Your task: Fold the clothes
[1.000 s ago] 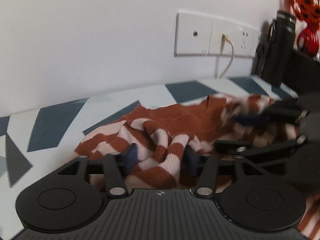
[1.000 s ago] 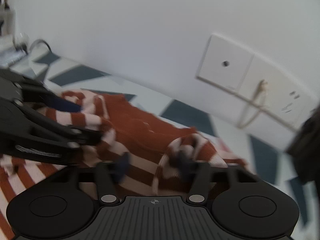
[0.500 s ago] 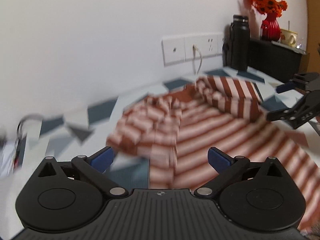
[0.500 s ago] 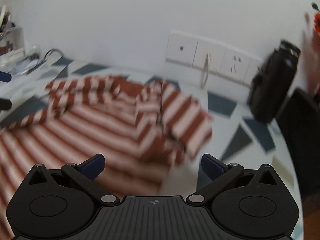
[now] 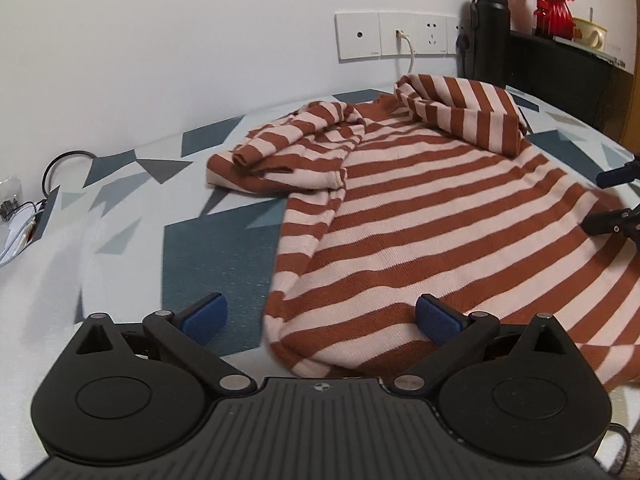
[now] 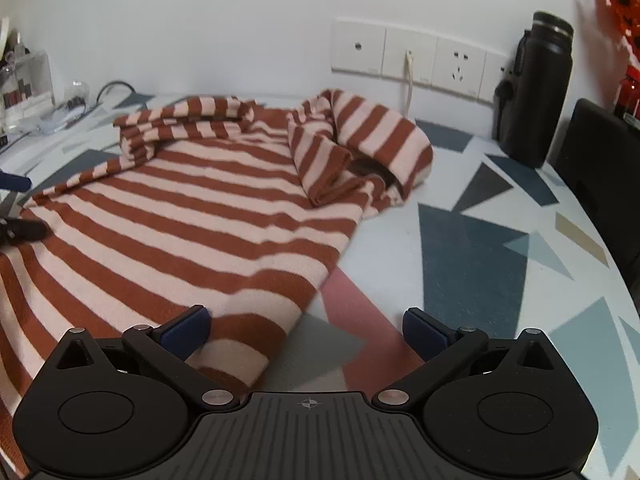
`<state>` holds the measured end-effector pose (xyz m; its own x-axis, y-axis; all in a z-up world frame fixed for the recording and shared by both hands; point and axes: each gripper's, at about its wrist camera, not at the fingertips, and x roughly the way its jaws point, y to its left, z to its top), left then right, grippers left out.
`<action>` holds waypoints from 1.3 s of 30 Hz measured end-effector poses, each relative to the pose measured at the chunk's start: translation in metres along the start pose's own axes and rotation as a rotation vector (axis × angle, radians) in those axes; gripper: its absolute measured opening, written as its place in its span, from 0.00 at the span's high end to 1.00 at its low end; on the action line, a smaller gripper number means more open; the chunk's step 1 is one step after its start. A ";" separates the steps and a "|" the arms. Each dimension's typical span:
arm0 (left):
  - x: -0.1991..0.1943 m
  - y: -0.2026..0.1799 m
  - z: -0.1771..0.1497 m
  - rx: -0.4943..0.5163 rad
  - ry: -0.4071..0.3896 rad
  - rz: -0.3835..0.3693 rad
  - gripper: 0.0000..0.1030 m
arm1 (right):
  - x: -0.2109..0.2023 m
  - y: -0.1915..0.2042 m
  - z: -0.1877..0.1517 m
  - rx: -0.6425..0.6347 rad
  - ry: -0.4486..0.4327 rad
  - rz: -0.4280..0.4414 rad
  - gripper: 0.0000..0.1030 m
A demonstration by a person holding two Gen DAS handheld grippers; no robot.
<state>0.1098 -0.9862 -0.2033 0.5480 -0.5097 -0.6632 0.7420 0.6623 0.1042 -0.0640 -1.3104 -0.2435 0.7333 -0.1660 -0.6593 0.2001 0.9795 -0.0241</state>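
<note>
The desk (image 6: 472,264), covered in a pattern of blue, grey and pink triangles, is carrying everything here and is running back to a white wall. A brown-and-pink striped sweater (image 5: 432,216) is lying spread over the middle of the desk, its body flat and reaching toward the near edge, with both sleeves (image 6: 356,140) folded in and bunching up toward the far edge by the wall. A black cabinet (image 5: 560,76) is standing at the far right corner, and a black flask (image 6: 536,92) is standing just beside it against the wall. A row of white wall sockets (image 6: 412,56) is sitting above the far edge, with a white cable plugged in and hanging down. A red vase (image 5: 556,12) with orange flowers is resting on top of the cabinet. The left gripper (image 5: 320,320) is hovering over the sweater's near left hem, its blue-padded fingers spread wide and gripping nothing. The right gripper (image 6: 306,330) is hanging over the sweater's near right corner, its fingers likewise spread wide and empty.
</note>
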 end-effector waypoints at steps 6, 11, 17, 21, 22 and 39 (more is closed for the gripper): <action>0.012 0.008 -0.002 -0.056 -0.009 -0.043 0.01 | 0.006 0.004 0.004 -0.035 -0.033 0.003 0.01; 0.015 0.016 -0.004 -0.108 -0.003 -0.084 0.01 | 0.012 -0.001 0.004 0.017 -0.024 0.032 0.01; 0.013 0.016 -0.007 -0.128 -0.020 -0.069 0.01 | 0.013 -0.003 0.002 0.042 -0.024 0.039 0.01; 0.012 0.014 -0.008 -0.128 -0.020 -0.038 0.00 | 0.014 -0.003 0.003 0.047 -0.023 0.034 0.01; 0.012 0.015 -0.009 -0.123 -0.020 -0.060 0.01 | 0.015 -0.003 0.003 0.047 -0.023 0.035 0.01; 0.010 0.017 -0.011 -0.163 -0.027 -0.014 0.01 | 0.016 -0.003 0.004 0.050 -0.024 0.027 0.01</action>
<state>0.1238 -0.9737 -0.2162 0.5496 -0.5325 -0.6437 0.6786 0.7340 -0.0277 -0.0497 -1.3162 -0.2511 0.7540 -0.1426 -0.6413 0.2115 0.9769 0.0314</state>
